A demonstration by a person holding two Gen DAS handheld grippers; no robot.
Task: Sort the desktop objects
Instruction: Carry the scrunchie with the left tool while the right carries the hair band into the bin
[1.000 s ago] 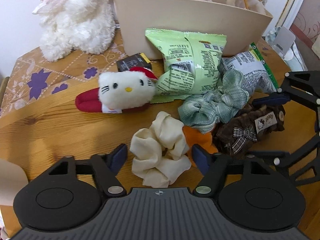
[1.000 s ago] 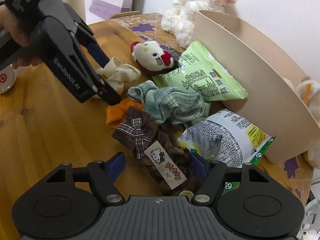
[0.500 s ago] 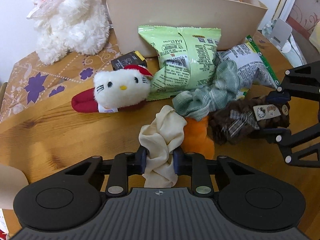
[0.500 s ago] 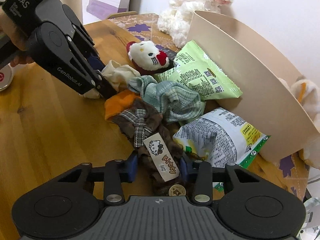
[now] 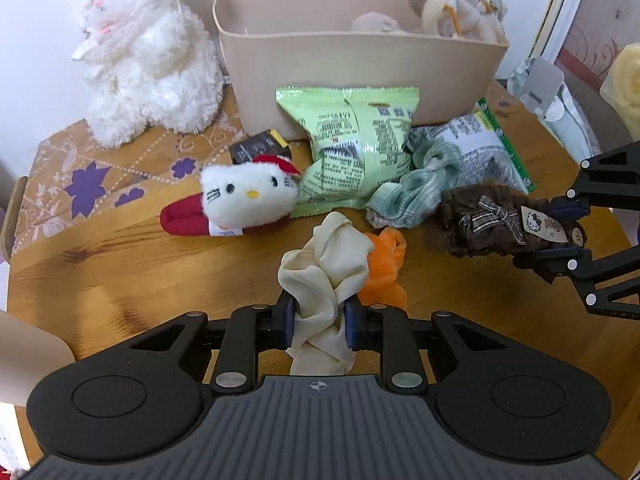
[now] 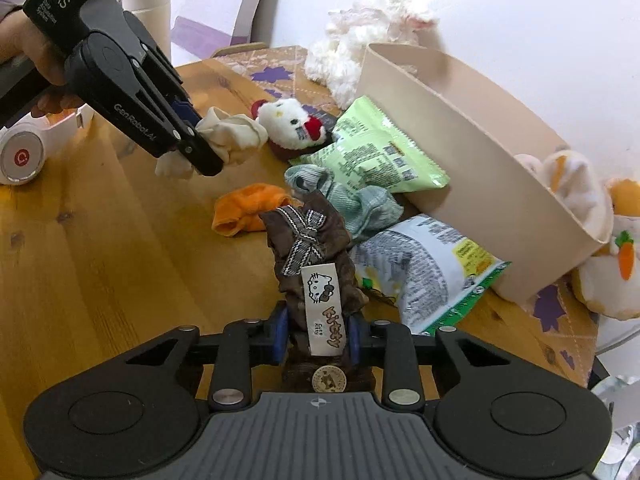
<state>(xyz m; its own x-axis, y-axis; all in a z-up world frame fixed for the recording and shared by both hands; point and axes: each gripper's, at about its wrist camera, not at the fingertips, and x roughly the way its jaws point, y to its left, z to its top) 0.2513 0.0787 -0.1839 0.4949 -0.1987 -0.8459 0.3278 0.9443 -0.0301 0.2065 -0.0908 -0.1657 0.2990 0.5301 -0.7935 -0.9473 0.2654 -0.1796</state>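
The left gripper (image 5: 319,322) clamps the cream scrunchie (image 5: 326,276); an orange scrunchie (image 5: 384,268) lies just beside. The right gripper (image 6: 318,336), jaws closing, squeezes the brown scrunchie (image 6: 312,248).

Left tool (image 5: 320,320) points steeply down, clamped tight on cloth. Right tool (image 6: 318,338), tilted likewise, is closing, pads pressing fabric.

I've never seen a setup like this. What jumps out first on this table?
Two black grippers each pinch a hair scrunchie: the left gripper holds a cream scrunchie, while the right gripper is closing on a brown scrunchie. Behind them lie a cat plush, snack bags and a beige bin, with a white rabbit toy beside it.
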